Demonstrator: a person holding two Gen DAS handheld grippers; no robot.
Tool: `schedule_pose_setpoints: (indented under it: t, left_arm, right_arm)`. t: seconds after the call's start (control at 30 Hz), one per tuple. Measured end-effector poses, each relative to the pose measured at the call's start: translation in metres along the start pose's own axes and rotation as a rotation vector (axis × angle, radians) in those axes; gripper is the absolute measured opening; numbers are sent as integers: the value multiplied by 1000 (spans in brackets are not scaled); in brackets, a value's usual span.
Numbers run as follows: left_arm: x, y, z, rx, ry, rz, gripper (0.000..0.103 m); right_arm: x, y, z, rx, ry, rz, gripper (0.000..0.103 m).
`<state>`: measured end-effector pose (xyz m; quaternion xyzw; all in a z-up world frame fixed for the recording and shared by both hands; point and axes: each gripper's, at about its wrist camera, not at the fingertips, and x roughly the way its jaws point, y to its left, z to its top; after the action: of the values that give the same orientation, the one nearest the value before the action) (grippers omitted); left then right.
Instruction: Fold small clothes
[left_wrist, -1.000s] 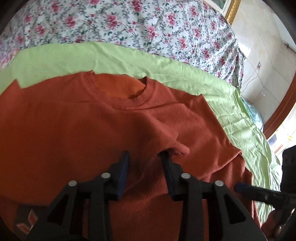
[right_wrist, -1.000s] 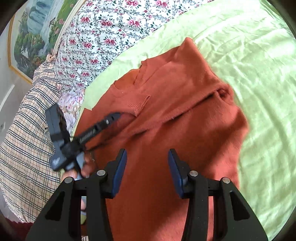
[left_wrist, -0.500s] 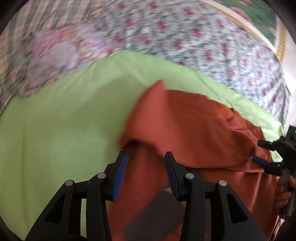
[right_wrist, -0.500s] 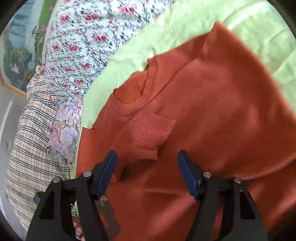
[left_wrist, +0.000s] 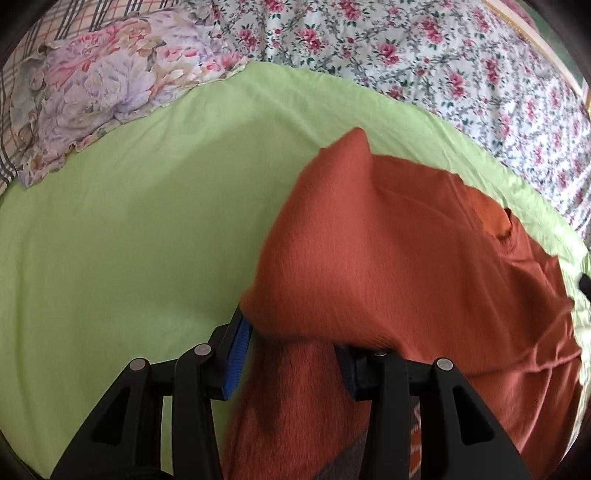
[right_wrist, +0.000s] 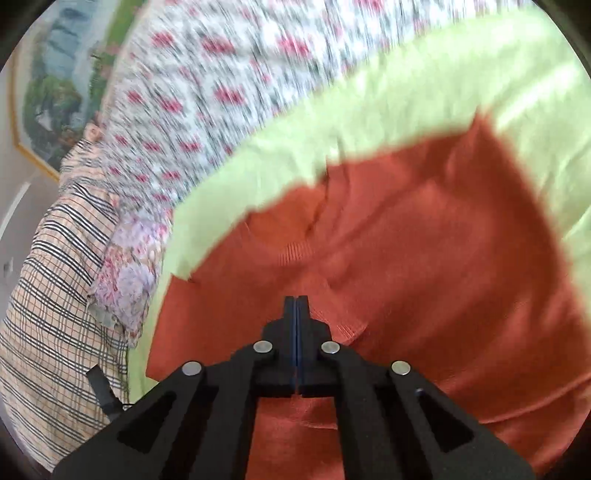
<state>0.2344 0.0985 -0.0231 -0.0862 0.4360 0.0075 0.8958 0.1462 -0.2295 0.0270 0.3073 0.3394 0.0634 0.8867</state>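
A rust-orange knit sweater (left_wrist: 399, 258) lies on a light green sheet (left_wrist: 129, 240). In the left wrist view my left gripper (left_wrist: 291, 339) is open, and a folded edge of the sweater drapes over its fingertips and fills the gap between them. In the right wrist view the sweater (right_wrist: 424, 251) shows with its ribbed collar toward the top. My right gripper (right_wrist: 296, 306) has its jaws pressed together over the sweater's ribbed cuff area; whether cloth is pinched between them is unclear. That view is motion-blurred.
A rose-print quilt (left_wrist: 406, 48) lies beyond the green sheet. A pastel floral pillow (left_wrist: 103, 81) and plaid bedding (right_wrist: 55, 314) sit to the left. A framed landscape picture (right_wrist: 55, 92) hangs on the wall. The tip of the other gripper (left_wrist: 585, 284) shows at the right edge.
My left gripper swung to the sweater's left side, and its edge now drapes over the open fingers. My right gripper moved in near the collar and went from open to shut.
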Motion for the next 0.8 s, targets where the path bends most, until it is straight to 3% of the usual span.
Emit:
schedule_pose_setpoints:
  t: [0.1,0.23,0.3,0.37,0.4,0.43,0.6,0.7,0.77,0.8]
  left_arm:
    - [1,3,2,-18,-4,3,42]
    - [0,2,0,-31,-14,3,42]
    - [0,1,0,-30,-16,1,42]
    - [0,1,0,-26,-16,1,42]
    - [0,1,0,-25,-15,-2,42]
    - [0,2,1,-26,-15,-5,42]
    - [2,0,3,-32,-12,-4,42]
    - [5,-2,6,-35,-11,0,42]
    - [7,-3,9,-40,-7,-1,42]
    - [8,-3,10,-41,-5,-1,42]
  right_arm:
    - [-30,-5,10,-23,-63,-24,0]
    - [-40,-20,16,-10,-59,-58,0]
    - [-33,-30,12,56,-10,11,2]
    - [-19,-36,3,146,59,73,25]
    - [-14,-35,-2,173,86,89,57]
    - [-9,-32,-8,192,97,120,74]
    - [11,-8,-28,180,165,164,74]
    - [33,-5,-30,193,189,100,70]
    - [49,-12,-25,229,171,78,54]
    - [58,-17,-21,249,175,60,36]
